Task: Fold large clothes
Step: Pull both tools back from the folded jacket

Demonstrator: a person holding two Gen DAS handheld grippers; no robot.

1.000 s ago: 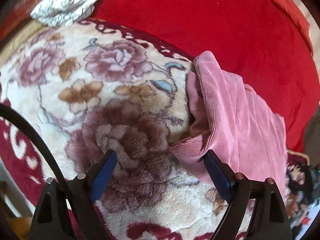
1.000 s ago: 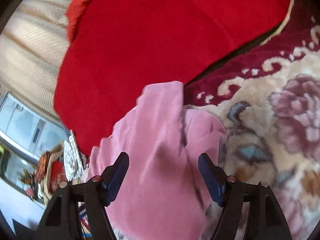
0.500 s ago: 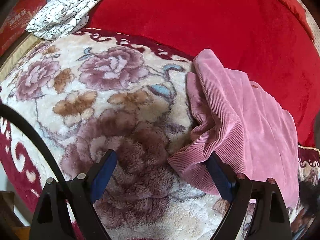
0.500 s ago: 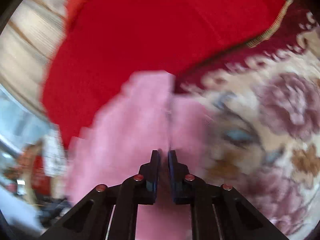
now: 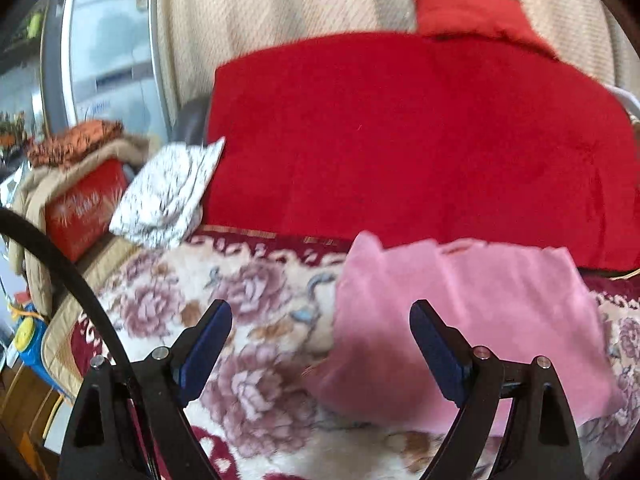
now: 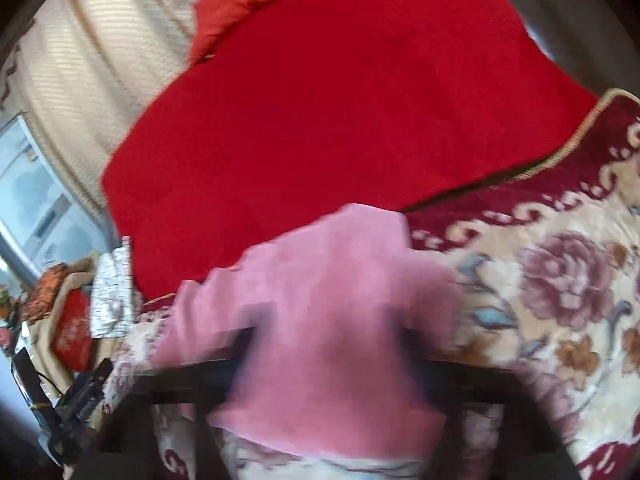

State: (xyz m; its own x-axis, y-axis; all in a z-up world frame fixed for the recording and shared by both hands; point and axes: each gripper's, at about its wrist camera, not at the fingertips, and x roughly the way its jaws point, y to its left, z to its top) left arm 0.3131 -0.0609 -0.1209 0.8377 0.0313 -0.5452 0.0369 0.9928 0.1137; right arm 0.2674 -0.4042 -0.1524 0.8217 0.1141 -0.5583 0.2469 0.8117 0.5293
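Note:
A pink corduroy garment lies folded on the floral fleece blanket, its far edge against the red cover. My left gripper hangs open above the blanket, the garment's left edge showing between and beyond its blue pads, with no pad touching it. In the right wrist view the same pink garment fills the lower middle. My right gripper is a motion-blurred dark shape with its jaws opening wide; the garment lies below and between them, not pinched.
A big red cover rises behind the blanket, with a beige ribbed curtain above. A white patterned cloth lies at the blanket's far left corner. A red box and clutter stand at the left, beside a window.
Both grippers have lifted and drawn back from the pink garment, so more of the room shows. The right gripper shut, then sprang wide open. The left stayed open.

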